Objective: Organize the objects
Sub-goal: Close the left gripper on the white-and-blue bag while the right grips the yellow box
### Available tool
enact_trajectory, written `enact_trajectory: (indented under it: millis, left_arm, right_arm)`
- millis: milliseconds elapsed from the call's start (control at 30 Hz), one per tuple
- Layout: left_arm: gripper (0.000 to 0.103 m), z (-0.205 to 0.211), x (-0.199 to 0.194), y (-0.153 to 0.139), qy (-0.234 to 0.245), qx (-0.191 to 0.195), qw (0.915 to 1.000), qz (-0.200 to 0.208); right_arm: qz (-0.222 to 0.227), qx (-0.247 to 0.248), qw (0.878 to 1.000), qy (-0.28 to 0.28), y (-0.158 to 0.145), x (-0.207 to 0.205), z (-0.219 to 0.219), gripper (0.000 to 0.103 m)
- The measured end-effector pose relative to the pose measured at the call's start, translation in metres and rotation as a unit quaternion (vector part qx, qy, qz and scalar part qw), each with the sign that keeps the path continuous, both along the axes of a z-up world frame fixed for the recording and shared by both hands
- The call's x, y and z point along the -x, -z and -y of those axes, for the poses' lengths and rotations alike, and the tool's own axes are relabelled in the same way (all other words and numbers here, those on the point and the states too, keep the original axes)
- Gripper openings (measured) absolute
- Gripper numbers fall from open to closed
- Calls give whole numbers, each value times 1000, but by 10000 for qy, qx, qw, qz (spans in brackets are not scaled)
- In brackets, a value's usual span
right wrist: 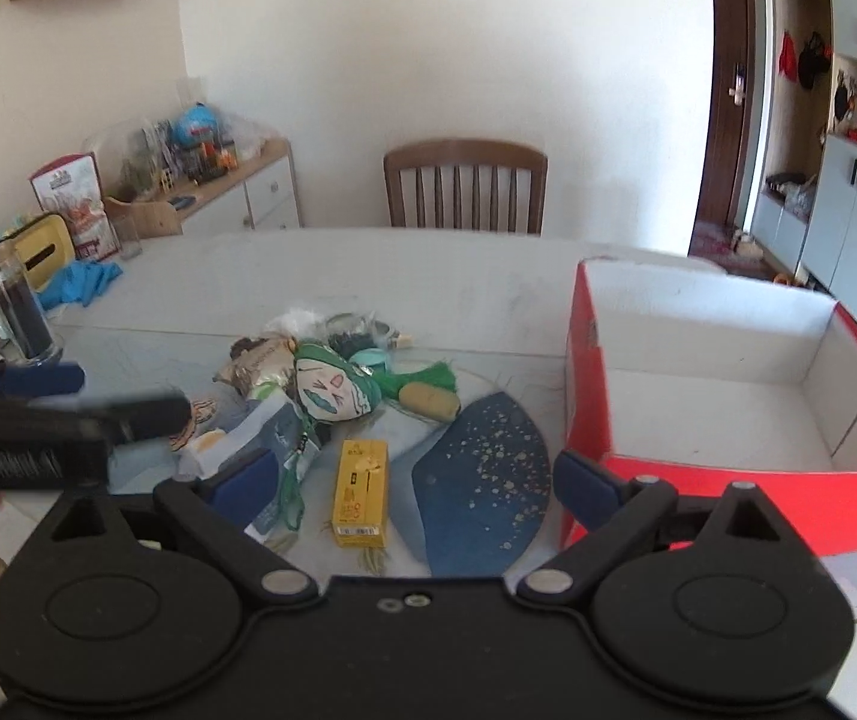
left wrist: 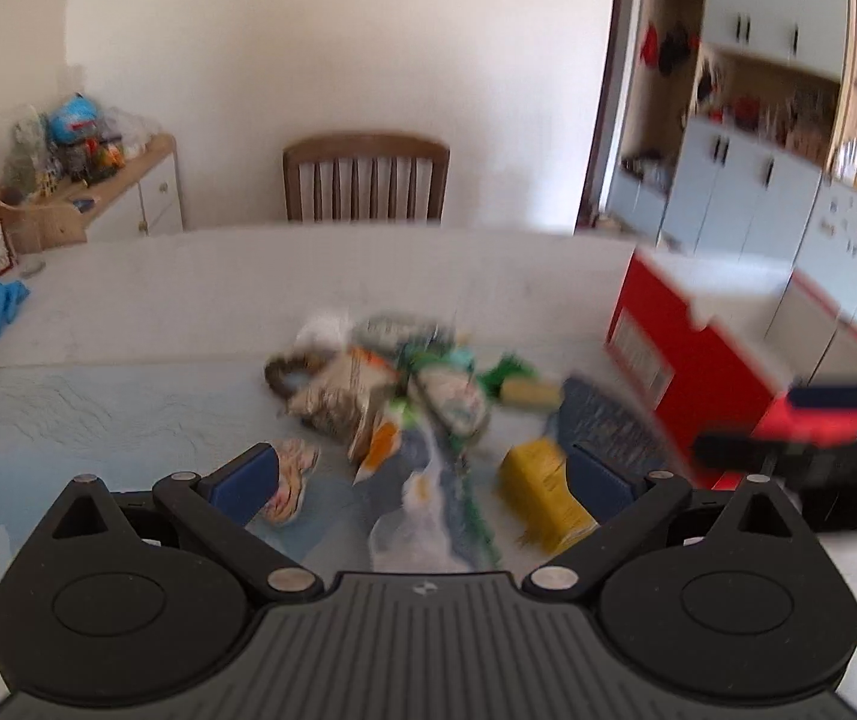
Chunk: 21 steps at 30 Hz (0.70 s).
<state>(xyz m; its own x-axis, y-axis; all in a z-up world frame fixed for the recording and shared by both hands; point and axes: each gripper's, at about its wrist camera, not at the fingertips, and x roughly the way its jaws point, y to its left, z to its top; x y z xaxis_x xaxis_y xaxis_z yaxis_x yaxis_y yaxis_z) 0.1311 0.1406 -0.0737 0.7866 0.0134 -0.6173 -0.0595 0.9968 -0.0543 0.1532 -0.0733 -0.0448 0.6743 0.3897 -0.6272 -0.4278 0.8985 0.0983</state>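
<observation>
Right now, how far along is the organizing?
Done: nothing visible; the red box is empty. In hand: nothing; left gripper and right gripper are both open above the pile. Left: everything, including the yellow box and green doll.

Wooden chair (right wrist: 465,186) behind table (right wrist: 428,276), cluttered sideboard (right wrist: 236,180), grey cupboards (right wrist: 848,204)

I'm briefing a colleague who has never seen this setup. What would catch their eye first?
Most striking is the big red box with its bare white inside, standing open at the right of the table. Next comes the jumbled pile at the table's middle, topped by a green cloth doll, with a yellow packet lying just nearer the camera. Both grippers, left gripper and right gripper, are open and hold nothing.
</observation>
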Motion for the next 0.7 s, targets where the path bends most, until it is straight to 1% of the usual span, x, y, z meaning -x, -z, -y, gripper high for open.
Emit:
enact_trajectory:
  millis: [100, 167, 300, 367, 500, 567, 600, 700]
  left_arm:
    - [97, -2, -12, 23, 142, -128, 9995, -263]
    - [94, -5, -19, 33, 169, -127, 9989, -413]
    - [89, -18, -31, 45, 102, 151, 9979, -621]
    - [81, -21, -36, 50, 121, 226, 9972, -702]
    - [76, -24, -43, 60, 176, 296, 9954, -897]
    - [69, -26, -43, 64, 178, 365, 9944, -978]
    - [68, -27, -44, 66, 196, 437, 9939, -998]
    - [62, -32, -45, 67, 217, 593, 9928, -1014]
  right_arm:
    - [-172, 63, 9998, 21, 7, -17, -9, 94]
    - [-313, 117, 9994, -11, 13, -27, -16, 92]
    - [-579, 280, 9979, -111, 29, -41, -31, 86]
    - [-763, 313, 9965, -142, 38, -48, -36, 82]
    - [-1072, 416, 9932, -179, 53, -58, -47, 74]
    - [-1189, 424, 9918, -201, 58, -63, -50, 67]
    - [-1242, 441, 9911, -199, 61, -64, -51, 66]
    - [-1402, 497, 9886, -213, 69, -70, -54, 57]
